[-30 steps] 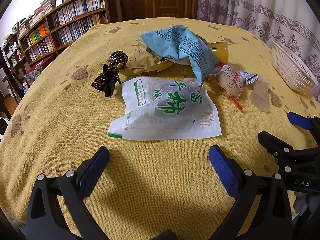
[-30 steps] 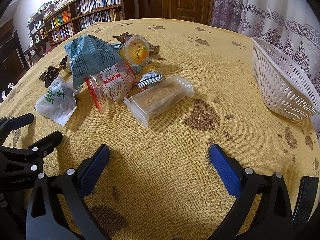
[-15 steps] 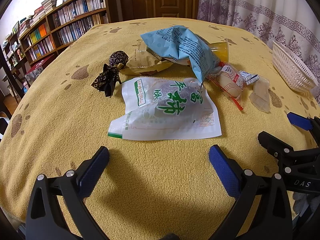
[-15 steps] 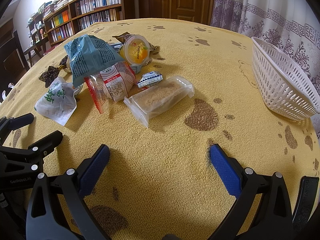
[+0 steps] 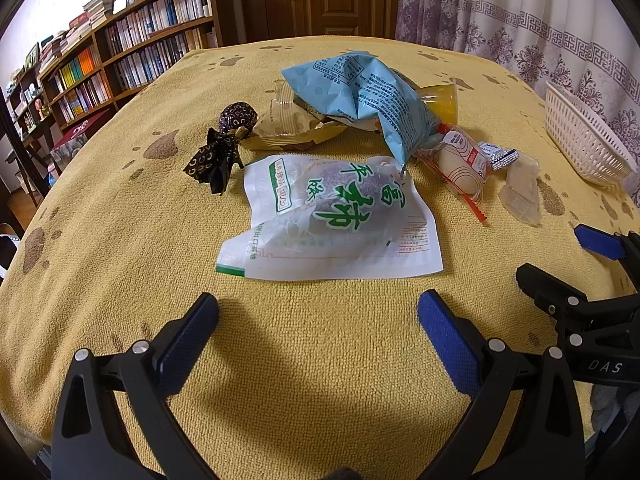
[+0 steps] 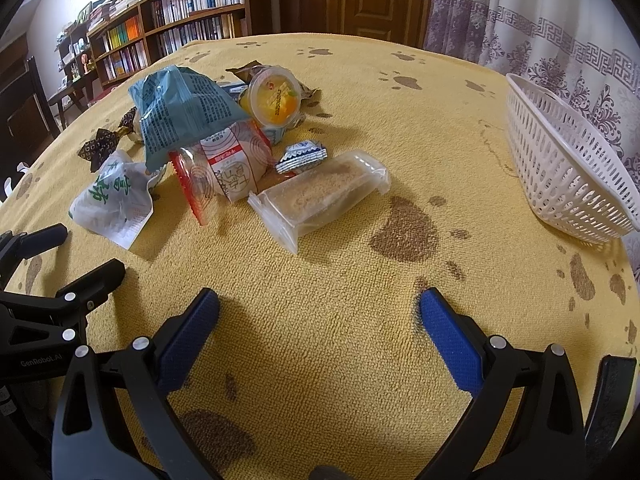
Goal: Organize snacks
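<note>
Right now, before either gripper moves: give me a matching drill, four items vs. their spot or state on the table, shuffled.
Items:
1. white basket
2. jelly cup
3. white-green pouch
4. blue bag

Places/states:
A. lies flat just ahead of the open left gripper
B. tipped, lid facing the right camera
C. far right edge of the table, no snacks visible in it
D. crumpled, draped on top of the pile

Pairs: 1-C, 2-B, 3-A, 4-D

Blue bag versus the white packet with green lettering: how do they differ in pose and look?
The blue bag is crumpled and propped up on other snacks; the white packet lies flat on the yellow cloth. The blue bag carries small dark print; the white packet has large green characters. Both are sealed snack wrappers, and neither is in a gripper.
</note>
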`<state>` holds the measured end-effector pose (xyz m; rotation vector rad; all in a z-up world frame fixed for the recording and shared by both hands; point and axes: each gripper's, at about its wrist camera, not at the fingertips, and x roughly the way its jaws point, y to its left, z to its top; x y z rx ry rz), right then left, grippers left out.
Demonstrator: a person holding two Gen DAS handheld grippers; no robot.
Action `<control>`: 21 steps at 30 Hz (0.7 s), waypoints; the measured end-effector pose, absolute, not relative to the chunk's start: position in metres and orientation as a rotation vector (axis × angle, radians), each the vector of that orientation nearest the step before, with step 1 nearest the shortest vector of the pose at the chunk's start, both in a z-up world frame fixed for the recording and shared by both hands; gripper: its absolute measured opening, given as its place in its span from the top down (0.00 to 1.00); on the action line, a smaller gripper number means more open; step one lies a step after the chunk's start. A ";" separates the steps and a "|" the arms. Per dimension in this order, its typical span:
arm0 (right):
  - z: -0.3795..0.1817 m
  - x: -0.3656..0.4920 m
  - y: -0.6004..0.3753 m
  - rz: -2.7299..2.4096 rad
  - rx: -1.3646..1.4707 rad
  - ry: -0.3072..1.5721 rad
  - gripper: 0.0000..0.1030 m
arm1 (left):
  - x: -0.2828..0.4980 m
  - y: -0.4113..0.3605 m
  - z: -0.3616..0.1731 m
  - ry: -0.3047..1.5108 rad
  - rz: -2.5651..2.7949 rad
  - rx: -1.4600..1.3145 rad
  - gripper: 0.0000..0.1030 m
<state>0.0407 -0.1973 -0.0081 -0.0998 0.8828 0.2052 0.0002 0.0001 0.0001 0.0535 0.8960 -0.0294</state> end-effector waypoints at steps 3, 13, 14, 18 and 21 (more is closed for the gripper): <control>-0.008 0.043 -0.198 0.209 -0.100 0.886 0.02 | 0.000 -0.001 0.000 0.896 -0.031 0.053 0.05; -0.007 0.044 -0.201 0.211 -0.100 0.888 0.02 | 0.000 0.002 0.002 0.896 -0.031 0.054 0.05; -0.007 0.044 -0.201 0.211 -0.100 0.888 0.02 | 0.000 0.002 0.002 0.896 -0.031 0.054 0.05; -0.007 0.044 -0.201 0.212 -0.099 0.888 0.02 | 0.000 0.002 0.002 0.896 -0.031 0.054 0.05; -0.007 0.044 -0.201 0.211 -0.101 0.888 0.02 | 0.000 0.002 0.002 0.895 -0.031 0.054 0.05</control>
